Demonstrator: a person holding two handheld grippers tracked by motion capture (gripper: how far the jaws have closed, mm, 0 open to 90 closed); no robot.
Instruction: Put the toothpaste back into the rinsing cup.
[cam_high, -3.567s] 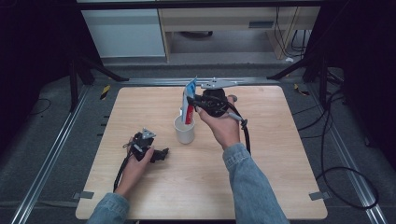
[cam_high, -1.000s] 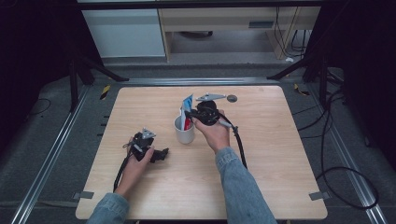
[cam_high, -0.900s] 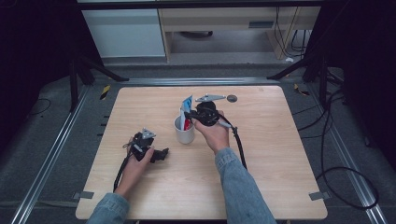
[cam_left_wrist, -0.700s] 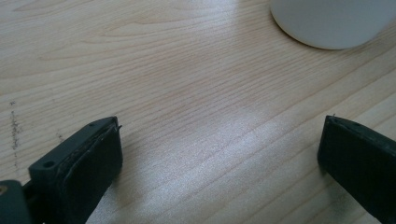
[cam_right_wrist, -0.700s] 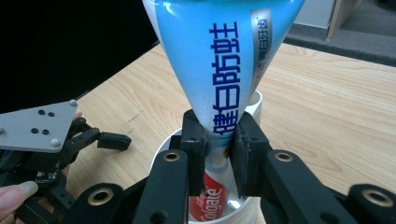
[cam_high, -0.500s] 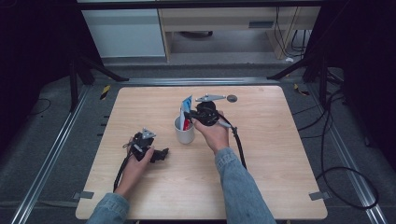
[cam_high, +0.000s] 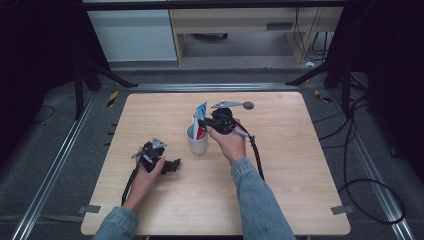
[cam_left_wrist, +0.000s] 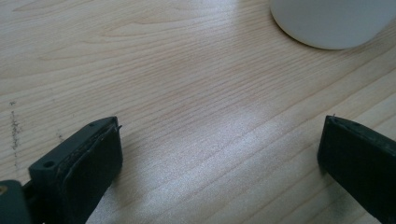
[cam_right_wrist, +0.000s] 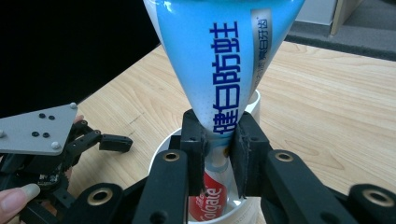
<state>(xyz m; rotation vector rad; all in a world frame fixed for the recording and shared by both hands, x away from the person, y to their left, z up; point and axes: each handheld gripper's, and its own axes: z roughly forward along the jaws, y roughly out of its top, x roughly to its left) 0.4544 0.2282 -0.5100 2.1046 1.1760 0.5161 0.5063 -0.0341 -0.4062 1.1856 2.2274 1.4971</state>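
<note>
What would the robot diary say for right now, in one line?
right gripper: shut on toothpaste tube | tube: standing in white cup | left gripper: open, resting on table, holding nothing

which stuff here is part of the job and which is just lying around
In the job: toothpaste tube, clamped by the right gripper; white cup it stands in.

Lying about: left gripper, open on the table; cables on the floor.
</note>
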